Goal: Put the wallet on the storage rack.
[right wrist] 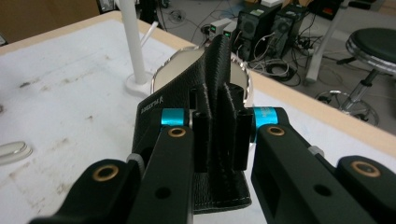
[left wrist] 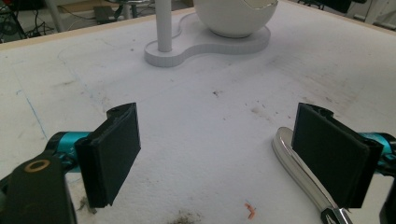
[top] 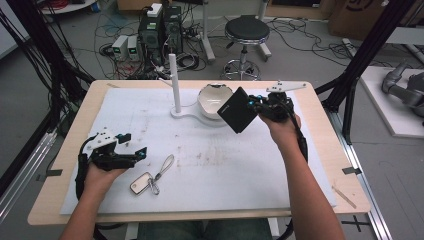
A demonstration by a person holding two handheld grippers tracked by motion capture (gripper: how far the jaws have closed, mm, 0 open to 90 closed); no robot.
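1. The right gripper (top: 256,106) was seen raised above the far right part of the table, its jaws clamped on a black wallet (top: 238,110); in the right gripper view the pads (right wrist: 201,135) were pressed on the wallet's (right wrist: 219,93) folded edge, with the stitched, grained leather standing up between them.
2. The left gripper (top: 135,152) was held low over the near left of the table with its jaws wide apart and nothing between them; its flat black pads (left wrist: 114,154) were seen just above the mat.
3. The wallet was held tilted in the air, its flat square face turned toward the camera in the high view; it lay just in front of and partly across a white bowl (top: 212,97), so the bowl was judged to sit directly beyond the right gripper; the right hand was by far the nearer of the two.
4. The bowl (left wrist: 233,18) was smooth, round and glossy, and was seated on a white stand (top: 181,112) with a slim upright post (top: 173,80).
5. A metallic key fob (top: 141,183) with a loop strap lay on the mat just beside the left gripper; its polished rim (left wrist: 299,172) was seen beside one pad.
6. The table (top: 65,150) was pale wood under a scuffed white mat (top: 225,170).
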